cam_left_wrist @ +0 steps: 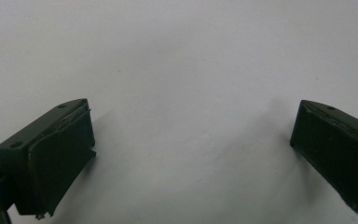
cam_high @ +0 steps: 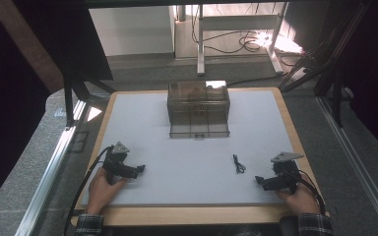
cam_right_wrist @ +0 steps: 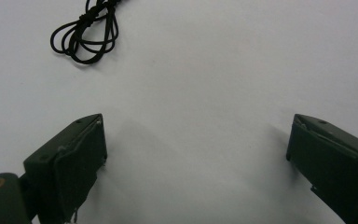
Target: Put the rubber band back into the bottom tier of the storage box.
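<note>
A small coiled black cable [cam_high: 238,164] lies on the white table top [cam_high: 187,147], right of centre; in the right gripper view the cable [cam_right_wrist: 86,35] sits at the upper left, beyond the jaws. My right gripper [cam_high: 259,181] rests low near the front right edge, jaws wide apart and empty [cam_right_wrist: 196,154]. My left gripper [cam_high: 140,170] rests near the front left, pointing right, open with only bare table between its jaws [cam_left_wrist: 191,149]. A tinted clear plastic drawer box [cam_high: 198,109] stands at the back centre.
The white top sits on a wooden board [cam_high: 187,215] whose rim shows at the front. A metal frame rail [cam_high: 54,162] runs along the left; black struts [cam_high: 330,83] stand at the back right. Desk legs and cords lie on the floor beyond.
</note>
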`<state>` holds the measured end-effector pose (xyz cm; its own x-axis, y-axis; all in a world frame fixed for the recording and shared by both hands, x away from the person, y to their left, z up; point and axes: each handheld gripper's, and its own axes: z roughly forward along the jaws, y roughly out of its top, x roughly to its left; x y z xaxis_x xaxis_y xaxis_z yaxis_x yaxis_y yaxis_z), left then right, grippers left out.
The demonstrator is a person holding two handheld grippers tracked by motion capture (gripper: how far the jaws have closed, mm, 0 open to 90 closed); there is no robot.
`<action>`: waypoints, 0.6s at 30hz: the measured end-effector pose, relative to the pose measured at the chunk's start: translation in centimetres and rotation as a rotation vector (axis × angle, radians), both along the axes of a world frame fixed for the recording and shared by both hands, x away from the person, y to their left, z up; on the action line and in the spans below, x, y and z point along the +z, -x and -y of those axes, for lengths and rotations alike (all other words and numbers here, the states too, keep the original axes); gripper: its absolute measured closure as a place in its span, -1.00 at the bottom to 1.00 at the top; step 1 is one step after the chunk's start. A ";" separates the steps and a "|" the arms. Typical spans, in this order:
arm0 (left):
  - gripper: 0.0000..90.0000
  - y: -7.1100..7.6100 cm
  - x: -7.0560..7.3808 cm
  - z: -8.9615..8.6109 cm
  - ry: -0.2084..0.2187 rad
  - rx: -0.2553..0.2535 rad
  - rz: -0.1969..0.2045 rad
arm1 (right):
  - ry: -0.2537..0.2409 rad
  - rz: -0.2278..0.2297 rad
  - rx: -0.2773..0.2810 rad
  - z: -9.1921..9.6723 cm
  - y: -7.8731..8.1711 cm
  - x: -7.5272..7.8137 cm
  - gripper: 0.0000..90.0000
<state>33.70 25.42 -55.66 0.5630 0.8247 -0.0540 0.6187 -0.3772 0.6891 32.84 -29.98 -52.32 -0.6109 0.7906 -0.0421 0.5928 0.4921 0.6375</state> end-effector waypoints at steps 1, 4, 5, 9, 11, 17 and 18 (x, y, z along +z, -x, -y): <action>-1.00 0.0 0.0 0.0 0.000 0.000 0.000 | -0.004 0.003 -0.002 0.0 0.0 0.0 -0.91; -1.00 0.0 0.0 0.0 0.000 0.000 0.000 | 0.000 -0.001 -0.002 -0.1 0.0 0.0 -0.93; -1.00 0.0 0.0 0.0 0.000 0.000 0.000 | 0.001 -0.001 -0.005 -0.1 0.0 0.0 -0.93; -1.00 0.0 0.0 0.0 0.000 0.000 0.000 | 0.001 -0.004 -0.009 -0.2 0.0 0.0 -0.96; -1.00 0.0 0.0 0.0 0.000 0.000 -0.001 | 0.001 -0.004 -0.015 -0.3 0.0 -0.1 -0.98; -1.00 0.0 0.0 0.0 -0.001 -0.001 -0.001 | 0.010 -0.015 -0.014 -0.5 -0.2 0.0 -0.99; -1.00 0.0 0.0 0.0 0.000 -0.001 -0.001 | 0.014 -0.019 -0.017 -0.5 -0.2 0.0 -0.99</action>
<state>33.70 25.43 -55.66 0.5635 0.8243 -0.0540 0.6190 -0.3780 0.6884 33.04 -29.43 -52.30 -0.5984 0.8001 -0.0416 0.6130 0.4906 0.6193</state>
